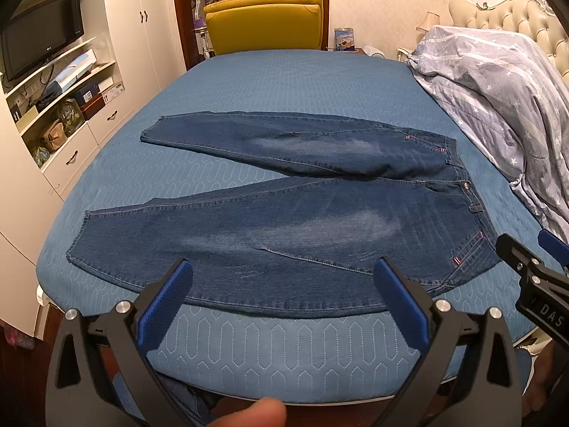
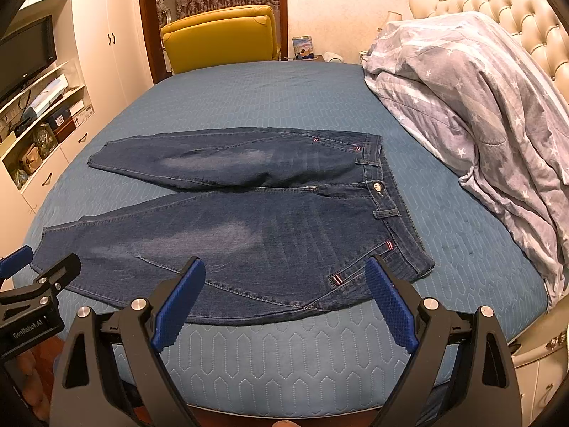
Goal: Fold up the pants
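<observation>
Fingers of the left gripper (image 1: 282, 279) and right gripper (image 2: 284, 277) gape wide, holding nothing, near the dark blue denim pants (image 2: 231, 220) lying sideways, waistband right, nearer the right gripper.

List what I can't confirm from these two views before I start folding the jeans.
- Underside of the jeans: hidden in both views by the denim itself.
- Near hem of the jeans, right wrist view: covered by the left tool.
- Right tool, left wrist view: cut off by the frame edge.
- Floor by the bed: blocked by both tools' bodies.
- Shelf boxes: labels too small to read.
</observation>
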Demonstrator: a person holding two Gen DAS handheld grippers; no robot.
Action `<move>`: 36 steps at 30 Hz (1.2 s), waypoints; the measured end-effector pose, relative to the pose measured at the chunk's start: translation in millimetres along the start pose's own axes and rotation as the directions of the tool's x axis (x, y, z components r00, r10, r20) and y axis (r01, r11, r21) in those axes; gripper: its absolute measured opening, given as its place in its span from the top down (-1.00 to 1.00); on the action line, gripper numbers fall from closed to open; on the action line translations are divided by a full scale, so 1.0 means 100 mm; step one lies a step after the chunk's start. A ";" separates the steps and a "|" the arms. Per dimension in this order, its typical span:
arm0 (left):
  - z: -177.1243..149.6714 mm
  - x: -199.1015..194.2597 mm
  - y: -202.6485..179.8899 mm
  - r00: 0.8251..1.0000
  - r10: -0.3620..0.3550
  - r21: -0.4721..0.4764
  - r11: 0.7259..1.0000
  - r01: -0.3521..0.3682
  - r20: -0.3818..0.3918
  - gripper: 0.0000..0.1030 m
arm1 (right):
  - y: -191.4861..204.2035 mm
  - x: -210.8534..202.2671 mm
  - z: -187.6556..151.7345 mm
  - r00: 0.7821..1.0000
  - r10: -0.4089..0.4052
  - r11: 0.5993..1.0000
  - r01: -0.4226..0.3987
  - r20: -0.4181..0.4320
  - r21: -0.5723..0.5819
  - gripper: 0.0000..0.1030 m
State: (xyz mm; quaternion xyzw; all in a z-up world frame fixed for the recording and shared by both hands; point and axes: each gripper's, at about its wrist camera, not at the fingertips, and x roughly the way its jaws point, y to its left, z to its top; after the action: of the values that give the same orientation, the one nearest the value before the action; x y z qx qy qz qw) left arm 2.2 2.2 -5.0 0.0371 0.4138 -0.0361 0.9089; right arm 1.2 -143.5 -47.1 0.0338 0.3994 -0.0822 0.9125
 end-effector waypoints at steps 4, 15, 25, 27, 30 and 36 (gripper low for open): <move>0.00 0.00 0.00 1.000 0.000 -0.001 1.000 0.000 0.000 -0.97 | 0.00 0.01 0.00 1.000 -0.001 1.000 0.001 0.000 -0.002 -0.71; 0.01 0.00 0.00 1.000 -0.003 -0.002 1.000 0.003 -0.002 -0.97 | 0.00 0.00 0.01 1.000 0.000 1.000 0.000 0.001 -0.005 -0.71; 0.02 0.00 0.00 1.000 -0.002 -0.002 1.000 0.002 -0.004 -0.97 | 0.01 0.00 0.01 1.000 0.000 1.000 0.000 0.000 -0.005 -0.71; 0.03 0.00 0.00 1.000 -0.002 -0.002 1.000 0.002 -0.005 -0.97 | 0.01 0.00 0.01 1.000 -0.001 1.000 0.001 -0.001 -0.005 -0.71; 0.03 0.00 0.00 1.000 -0.002 -0.002 1.000 0.002 -0.005 -0.97 | 0.01 0.00 0.01 1.000 0.000 1.000 0.000 0.000 -0.005 -0.71; 0.03 0.00 0.00 1.000 -0.003 -0.002 1.000 0.003 -0.006 -0.97 | 0.01 -0.01 0.01 1.000 0.000 1.000 0.000 0.000 -0.006 -0.71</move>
State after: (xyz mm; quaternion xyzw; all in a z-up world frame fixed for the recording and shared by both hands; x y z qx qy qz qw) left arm 4.7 1.9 -3.1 0.0354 0.4164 -0.0371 0.9077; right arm 1.6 -142.9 -45.8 0.0310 0.3998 -0.0809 0.9125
